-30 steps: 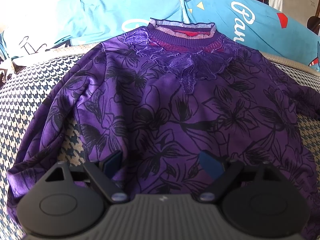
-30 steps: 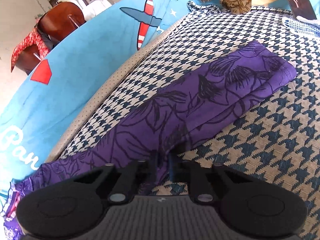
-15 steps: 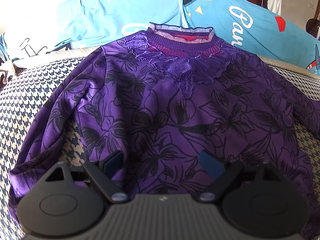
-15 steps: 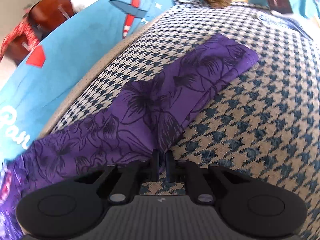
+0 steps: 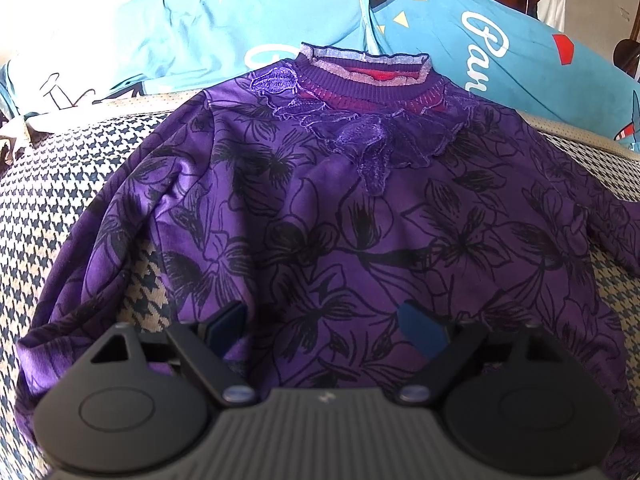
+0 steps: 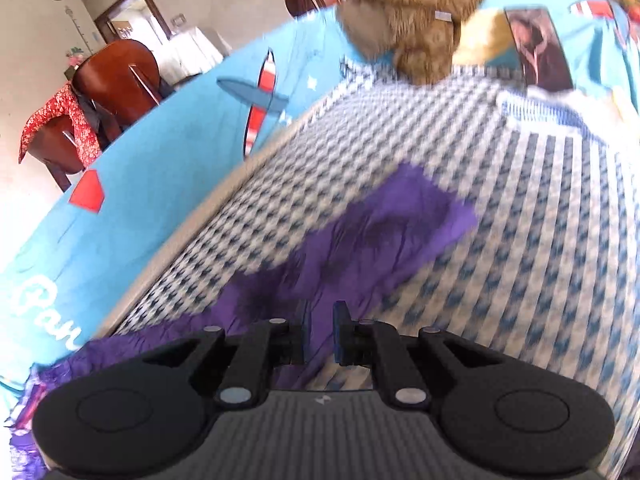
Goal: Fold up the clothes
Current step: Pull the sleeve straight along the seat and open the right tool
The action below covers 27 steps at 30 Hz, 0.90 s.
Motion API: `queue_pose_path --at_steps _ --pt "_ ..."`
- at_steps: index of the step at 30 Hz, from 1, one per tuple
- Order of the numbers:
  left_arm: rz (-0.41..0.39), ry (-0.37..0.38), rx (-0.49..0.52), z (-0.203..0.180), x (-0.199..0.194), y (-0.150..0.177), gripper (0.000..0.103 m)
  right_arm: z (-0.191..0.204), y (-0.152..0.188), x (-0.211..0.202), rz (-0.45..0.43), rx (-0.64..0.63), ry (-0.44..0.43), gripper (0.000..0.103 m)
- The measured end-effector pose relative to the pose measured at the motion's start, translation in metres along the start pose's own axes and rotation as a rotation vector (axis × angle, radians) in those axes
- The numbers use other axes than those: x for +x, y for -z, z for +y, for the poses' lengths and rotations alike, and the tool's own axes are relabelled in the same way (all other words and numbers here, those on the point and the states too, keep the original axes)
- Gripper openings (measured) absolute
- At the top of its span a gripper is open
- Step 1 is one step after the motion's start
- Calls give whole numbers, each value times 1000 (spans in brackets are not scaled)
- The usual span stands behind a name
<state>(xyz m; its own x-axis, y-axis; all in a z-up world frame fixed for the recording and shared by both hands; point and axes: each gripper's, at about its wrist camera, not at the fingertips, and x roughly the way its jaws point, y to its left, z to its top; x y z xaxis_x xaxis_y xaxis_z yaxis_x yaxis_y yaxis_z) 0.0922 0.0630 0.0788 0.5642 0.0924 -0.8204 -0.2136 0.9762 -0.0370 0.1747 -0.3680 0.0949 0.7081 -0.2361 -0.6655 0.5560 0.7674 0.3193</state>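
Left wrist view: a houndstooth cover [image 5: 60, 208], coarse woven, blue and cream, lies over a wide flat surface, with a smooth light-blue printed sheet [image 5: 224, 36] behind it. On the cover lies the top [image 5: 360, 216], spread flat with its front up, neck pointing away. It is soft purple cloth with black flower outlines, a ribbed collar and lace frills below the collar. Its one sleeve bends down along the body with a strip of cover between them. The left gripper [image 5: 322, 326] hangs over the hem, jaws wide and holding nothing.

In the right wrist view, much blurred, the other sleeve [image 6: 360, 248] stretches out straight over the cover, with bare cover beside it and beyond its cuff. The right gripper [image 6: 320, 330] has narrow jaws with purple cloth in the gap; I cannot tell if they pinch it. A brown furry thing [image 6: 416, 28] lies at the far edge.
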Motion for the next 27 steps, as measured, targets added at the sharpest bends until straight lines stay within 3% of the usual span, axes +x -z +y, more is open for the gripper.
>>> queue_pose_path --at_steps 4,7,8,9,14,17,18,19,20,23,27 --pt "1 4 -3 1 0 0 88 -10 -16 14 -53 -112 64 10" --pt "3 5 -4 1 1 0 88 -22 -24 25 -102 -128 162 25" --pt "4 4 -2 0 1 0 88 -28 -26 30 -101 -111 189 35" --pt "5 3 -1 0 2 0 88 -34 -28 35 -94 -75 201 38" --pt "9 -4 7 -3 4 1 88 -61 -33 56 -39 107 163 44" --pt "10 -5 10 -4 5 1 88 -56 -29 63 -70 75 177 50" --pt "9 -5 10 -3 5 1 88 -52 -27 65 -74 44 182 50" --pt "9 -5 11 -3 5 1 88 -49 -27 67 -79 22 191 38" --pt "10 -5 11 -3 5 1 88 -47 -26 69 -83 1 199 18" --pt "12 -2 10 -2 5 1 88 -42 -25 69 -89 -31 216 10" --pt "8 2 6 -1 2 1 88 -44 -27 45 -112 22 269 9"
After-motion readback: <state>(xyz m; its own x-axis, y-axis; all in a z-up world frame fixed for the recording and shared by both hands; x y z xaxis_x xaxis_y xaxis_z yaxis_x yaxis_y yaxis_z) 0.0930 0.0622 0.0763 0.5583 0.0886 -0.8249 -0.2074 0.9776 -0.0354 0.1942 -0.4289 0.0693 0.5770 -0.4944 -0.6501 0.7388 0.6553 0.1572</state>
